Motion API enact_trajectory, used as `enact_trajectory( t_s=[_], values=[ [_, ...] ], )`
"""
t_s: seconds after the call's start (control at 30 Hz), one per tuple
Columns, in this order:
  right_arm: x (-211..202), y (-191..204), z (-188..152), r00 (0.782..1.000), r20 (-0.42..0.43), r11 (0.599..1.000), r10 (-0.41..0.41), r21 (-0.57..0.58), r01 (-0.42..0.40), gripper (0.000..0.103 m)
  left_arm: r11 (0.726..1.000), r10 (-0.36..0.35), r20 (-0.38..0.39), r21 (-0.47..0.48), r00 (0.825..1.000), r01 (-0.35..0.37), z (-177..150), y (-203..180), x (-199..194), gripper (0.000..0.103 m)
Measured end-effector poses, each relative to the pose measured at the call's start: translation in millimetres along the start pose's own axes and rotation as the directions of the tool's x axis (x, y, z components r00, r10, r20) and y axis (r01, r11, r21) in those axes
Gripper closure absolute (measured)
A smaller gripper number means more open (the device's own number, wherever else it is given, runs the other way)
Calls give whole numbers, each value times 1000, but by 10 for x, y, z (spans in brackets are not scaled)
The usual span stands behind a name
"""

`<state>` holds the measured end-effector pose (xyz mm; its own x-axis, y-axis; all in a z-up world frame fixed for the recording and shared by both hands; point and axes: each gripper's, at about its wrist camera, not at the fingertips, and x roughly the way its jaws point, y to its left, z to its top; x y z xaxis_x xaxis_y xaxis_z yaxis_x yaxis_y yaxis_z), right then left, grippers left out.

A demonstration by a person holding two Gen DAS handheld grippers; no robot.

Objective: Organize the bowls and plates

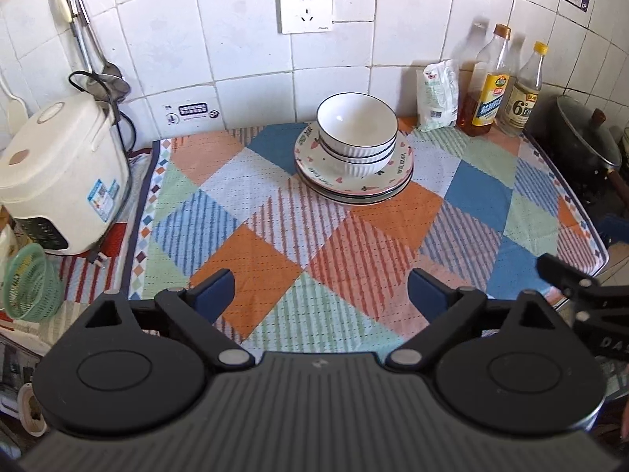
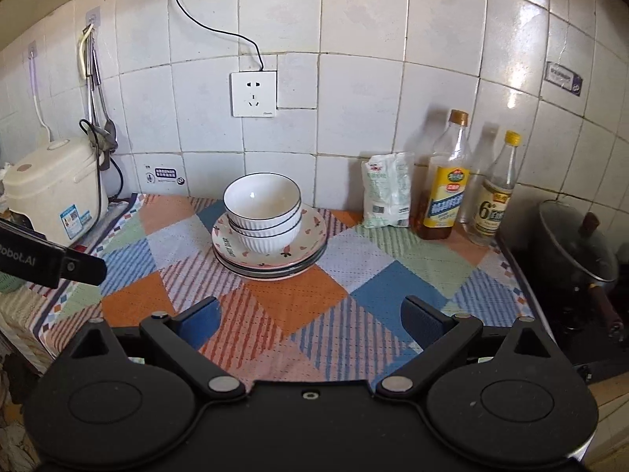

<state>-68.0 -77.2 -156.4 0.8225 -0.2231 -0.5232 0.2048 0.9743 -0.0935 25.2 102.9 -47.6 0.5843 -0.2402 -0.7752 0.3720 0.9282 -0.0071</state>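
Three white ribbed bowls [image 1: 357, 133] with dark rims are nested and stand on a stack of plates [image 1: 354, 187], the top plate patterned with small hearts. The stack sits at the back of the patchwork cloth near the tiled wall. It also shows in the right wrist view: the bowls [image 2: 263, 212] on the plates [image 2: 271, 261]. My left gripper [image 1: 320, 293] is open and empty, low over the cloth's front, well short of the stack. My right gripper [image 2: 310, 320] is open and empty, also short of the stack. Part of the other gripper shows at each view's edge.
A white rice cooker [image 1: 59, 181] stands at the left with a green basket [image 1: 31, 287] in front. A white bag [image 1: 438, 96] and two bottles [image 1: 489, 82] stand at the back right. A lidded dark pot [image 2: 578, 244] sits on the stove at the right.
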Motion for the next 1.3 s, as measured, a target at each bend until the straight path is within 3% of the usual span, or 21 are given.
enact_trajectory(
  t_s=[0.27,0.4,1.3],
  values=[
    [-159,-110,24,997,-38,995,-65,78,68,3,998,-30,-2,-50,1000,30,-145,25,-200,8],
    [-203,-194,30,996,-76,986,-34,163,47,3,999,-27,-25,-41,999,25,-204,26,-234,8],
    [-364,-35,-104,999,-14,993,-52,103,53,3,999,32,-5,-13,999,-32,-443,-32,-261,7]
  ],
)
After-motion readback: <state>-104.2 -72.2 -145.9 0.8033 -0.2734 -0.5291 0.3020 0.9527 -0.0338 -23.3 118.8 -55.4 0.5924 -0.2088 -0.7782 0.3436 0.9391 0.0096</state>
